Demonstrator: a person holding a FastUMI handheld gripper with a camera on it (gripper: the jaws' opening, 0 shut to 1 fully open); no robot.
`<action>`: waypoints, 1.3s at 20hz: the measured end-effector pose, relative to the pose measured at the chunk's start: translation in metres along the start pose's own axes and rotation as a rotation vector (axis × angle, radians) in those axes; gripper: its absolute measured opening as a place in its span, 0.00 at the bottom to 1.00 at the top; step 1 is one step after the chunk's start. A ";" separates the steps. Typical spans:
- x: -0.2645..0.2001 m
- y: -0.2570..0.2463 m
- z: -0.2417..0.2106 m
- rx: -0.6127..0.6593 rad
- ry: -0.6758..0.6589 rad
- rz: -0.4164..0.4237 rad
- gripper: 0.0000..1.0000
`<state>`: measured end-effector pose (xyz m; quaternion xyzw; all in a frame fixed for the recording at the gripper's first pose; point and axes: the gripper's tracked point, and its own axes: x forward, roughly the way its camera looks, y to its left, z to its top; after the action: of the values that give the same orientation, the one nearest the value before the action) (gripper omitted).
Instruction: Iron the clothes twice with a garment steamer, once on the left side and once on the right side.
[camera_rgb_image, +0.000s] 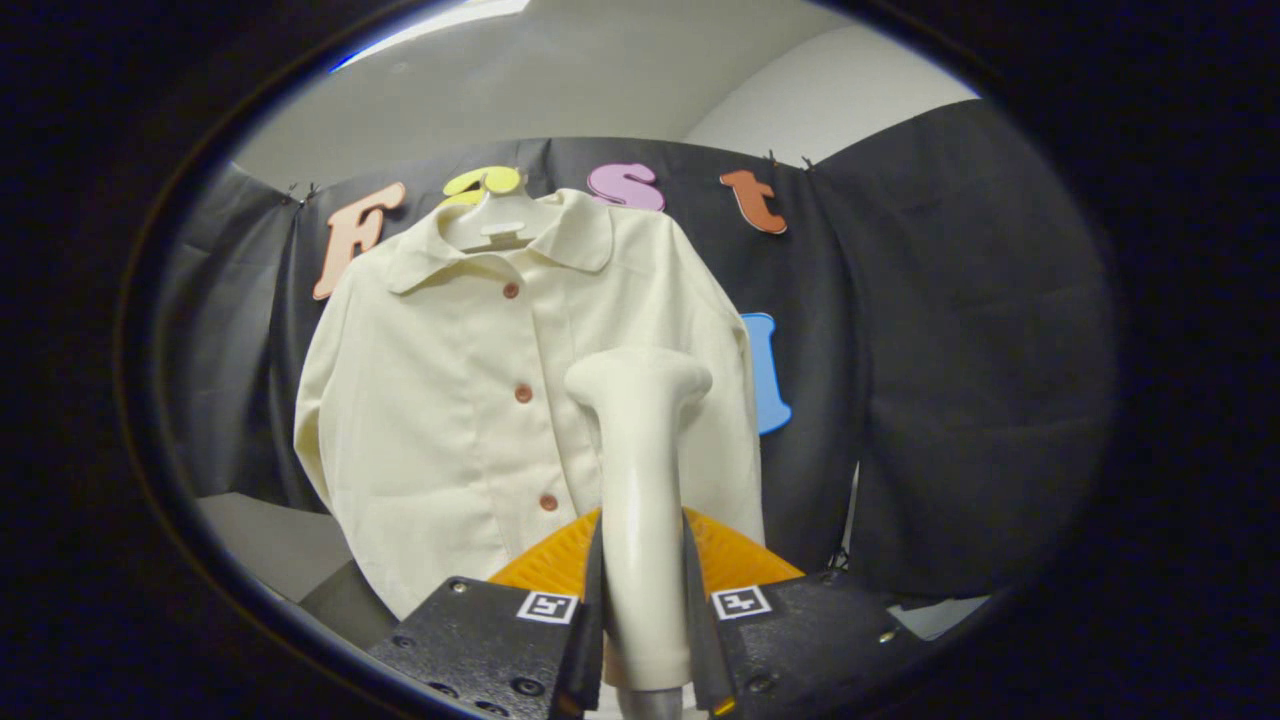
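Cream shirt hangs on hanger against booth wall, beyond fingers. Steamer upright, handle clamped between both fingers of gripper; head before shirt's right half. Risk: smooth handle twisting in grip, head dragging buttons.

One shirt hangs on one hanger, with three buttons showing down its front. One steamer stands clamped between the two fingers of the one gripper.

The cream shirt hangs on a white hanger against the black cloth wall.
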<state>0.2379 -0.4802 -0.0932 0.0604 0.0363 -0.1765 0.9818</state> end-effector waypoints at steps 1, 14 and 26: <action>-0.002 -0.002 -0.009 0.005 0.012 -0.001 0.34; -0.020 -0.024 -0.092 0.075 0.105 -0.026 0.35; -0.052 -0.038 -0.160 0.087 0.205 -0.064 0.34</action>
<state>0.1681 -0.4773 -0.2512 0.1196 0.1306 -0.2022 0.9632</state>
